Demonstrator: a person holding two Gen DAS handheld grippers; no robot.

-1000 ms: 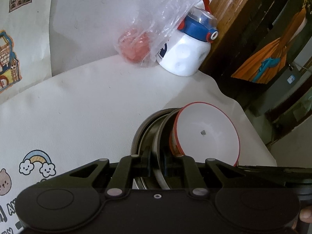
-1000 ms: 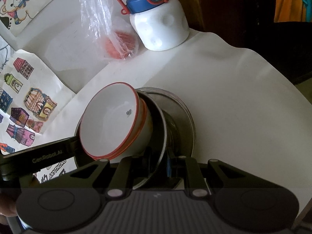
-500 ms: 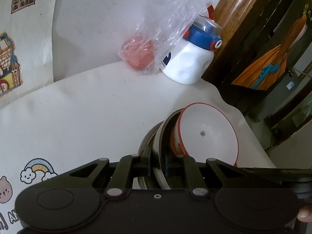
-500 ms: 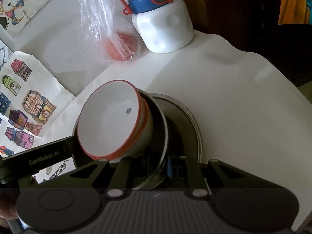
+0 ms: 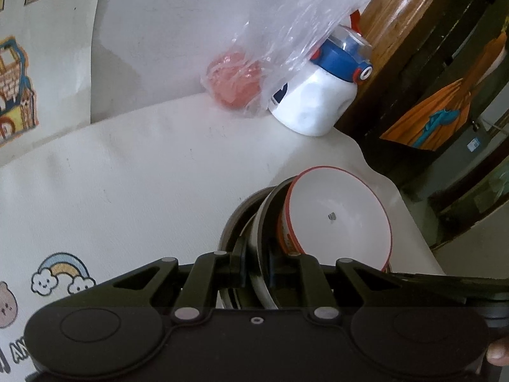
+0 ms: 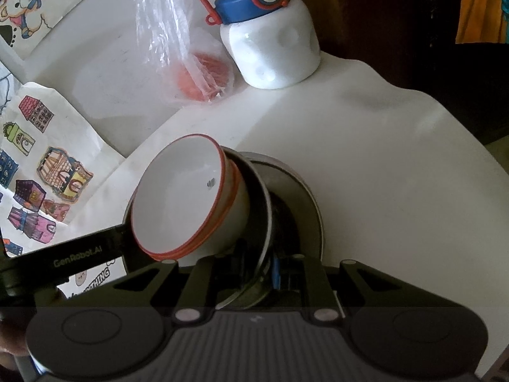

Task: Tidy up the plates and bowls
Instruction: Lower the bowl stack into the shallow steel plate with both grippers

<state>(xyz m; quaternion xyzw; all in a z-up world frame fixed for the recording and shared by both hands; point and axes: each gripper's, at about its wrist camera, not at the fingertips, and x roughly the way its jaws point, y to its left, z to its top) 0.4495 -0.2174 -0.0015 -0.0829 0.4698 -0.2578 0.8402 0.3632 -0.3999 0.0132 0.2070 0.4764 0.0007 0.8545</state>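
Observation:
Two stacked white bowls with red rims sit inside a steel plate. A second, wider steel plate lies under it on the white table. In the left wrist view, my left gripper is shut on the near rim of the upper steel plate. In the right wrist view, my right gripper is shut on the same plate's rim from the opposite side. There the left gripper's black body also reaches in at the left.
At the back of the table stand a white bottle with a blue cap and a clear plastic bag holding something red. Cartoon stickers cover the wall and table at the left. Dark wooden furniture borders the table's right side.
Both views have drawn back a little, showing more wall and table. The gap between the gripped plate and the plate under it looks slightly wider. Both grips are unchanged.

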